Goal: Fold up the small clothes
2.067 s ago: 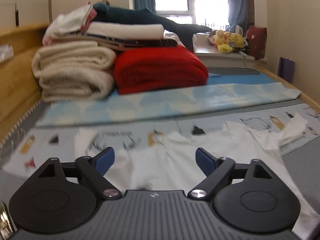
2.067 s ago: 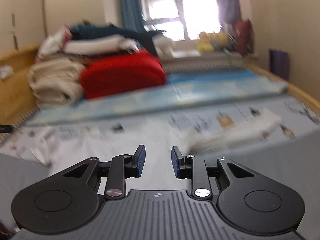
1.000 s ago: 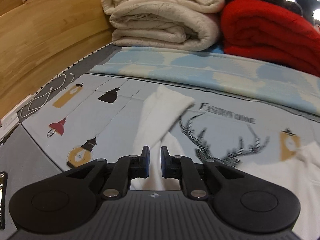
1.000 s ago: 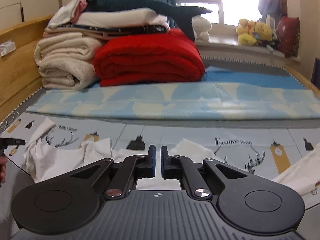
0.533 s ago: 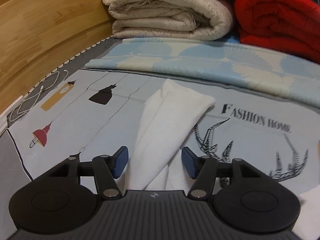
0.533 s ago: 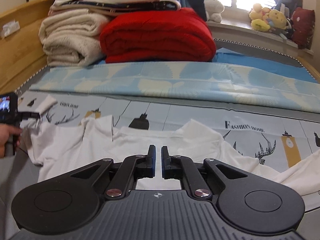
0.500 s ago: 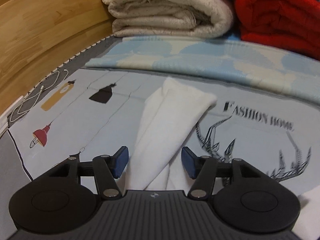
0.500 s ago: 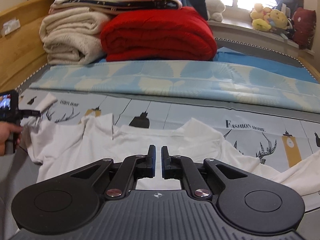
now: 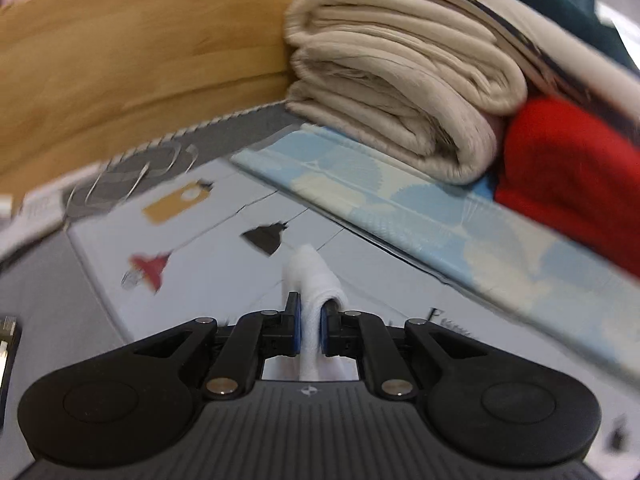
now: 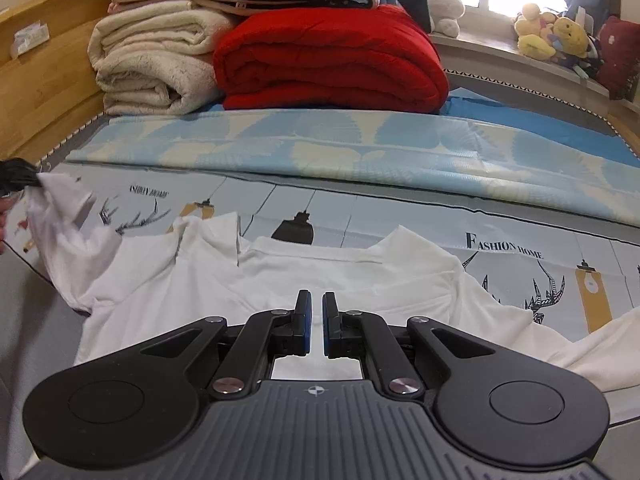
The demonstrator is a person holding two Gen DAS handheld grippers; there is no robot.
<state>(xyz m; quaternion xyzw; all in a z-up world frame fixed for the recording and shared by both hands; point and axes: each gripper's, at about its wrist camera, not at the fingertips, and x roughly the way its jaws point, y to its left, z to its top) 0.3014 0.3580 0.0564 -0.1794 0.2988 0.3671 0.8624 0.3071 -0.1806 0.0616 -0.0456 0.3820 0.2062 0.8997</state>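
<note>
White cotton, soft and creased: the shirt (image 10: pixel 360 276) lies spread on your printed sheet (image 10: pixel 440 216), one sleeve (image 9: pixel 310 280) pinched in your left gripper (image 9: pixel 310 326) and lifted. Your right gripper (image 10: pixel 314 322) hovers over the shirt's middle, jaws nearly together, holding nothing. Folded beige blankets (image 10: pixel 152 68) and a red blanket (image 10: pixel 332 60) sit behind.

The left gripper (image 9: pixel 310 330), spread wide around the sleeve half a second ago, is now clamped on it — the white cotton sleeve (image 9: pixel 314 280) stands bunched and folded between the blue pads instead of lying flat on the printed grey-blue bedsheet (image 9: pixel 224 264). In the right wrist view that sleeve end (image 10: pixel 56 200) is lifted off the sheet — the view itself has tilted and blurred.
</note>
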